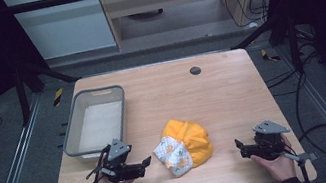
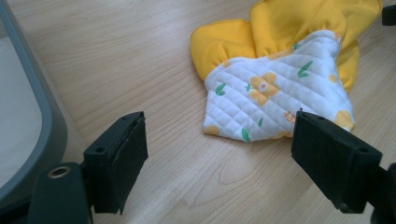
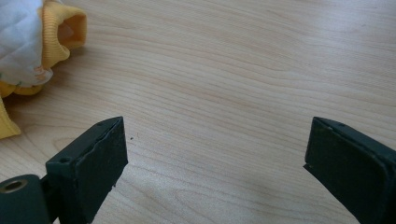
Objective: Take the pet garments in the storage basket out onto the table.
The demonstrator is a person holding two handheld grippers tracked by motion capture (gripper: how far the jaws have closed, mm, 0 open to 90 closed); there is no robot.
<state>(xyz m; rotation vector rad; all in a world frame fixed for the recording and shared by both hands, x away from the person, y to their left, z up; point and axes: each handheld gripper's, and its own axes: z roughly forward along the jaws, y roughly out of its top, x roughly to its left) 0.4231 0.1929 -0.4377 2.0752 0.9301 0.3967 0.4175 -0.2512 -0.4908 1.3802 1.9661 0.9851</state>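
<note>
A small yellow garment [image 1: 194, 139] with a white quilted lining printed with flowers lies crumpled on the wooden table [image 1: 223, 96], near the front middle. My left gripper [image 1: 146, 164] rests just left of it with its jaws pointing at it, open and holding nothing. In the left gripper view the garment [image 2: 280, 88] lies just beyond the gripper [image 2: 217, 123], its white flap reaching toward the gap between the jaws. My right gripper [image 1: 240, 146] is open to the right of the garment, well apart from it. In the right gripper view the gripper [image 3: 219, 128] is over bare wood and the garment [image 3: 28, 37] lies at the far left.
A grey plastic bin [image 1: 70, 138] with a pale bottom stands at the table's left side, just behind my left hand; its rim [image 2: 46, 135] runs beside the left jaw. A round black grommet [image 1: 195, 70] sits near the far edge. Cables lie on the floor at right.
</note>
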